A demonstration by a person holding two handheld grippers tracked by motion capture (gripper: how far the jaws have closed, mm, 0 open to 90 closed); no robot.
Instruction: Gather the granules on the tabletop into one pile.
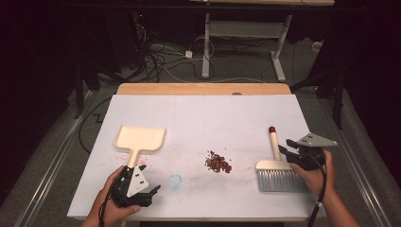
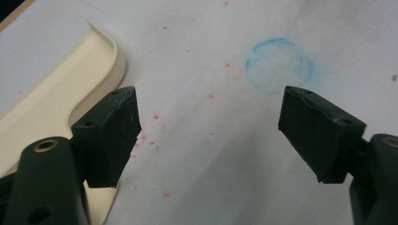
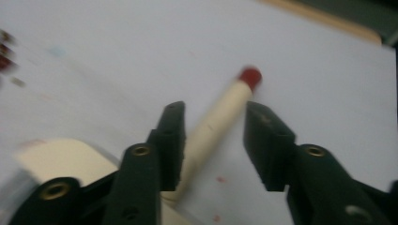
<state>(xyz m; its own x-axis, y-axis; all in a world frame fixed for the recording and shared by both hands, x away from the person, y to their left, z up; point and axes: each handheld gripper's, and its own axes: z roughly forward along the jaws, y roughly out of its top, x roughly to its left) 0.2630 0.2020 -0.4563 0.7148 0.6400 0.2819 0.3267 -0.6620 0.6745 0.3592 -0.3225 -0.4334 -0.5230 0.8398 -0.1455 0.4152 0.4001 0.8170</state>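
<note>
A white sheet (image 1: 203,113) covers your table in a dark room. Nearest you, your left gripper (image 1: 142,194) rests with its jaws spread wide over bare sheet, the cream dustpan (image 1: 140,138) and its handle just beside the left jaw. Your right gripper (image 3: 213,140) has its jaws apart astride the brush (image 1: 279,172) handle, not pressing it; the bristles lie just beside your hand. Between the grippers sits a reddish crumb pile (image 1: 218,162).
</note>
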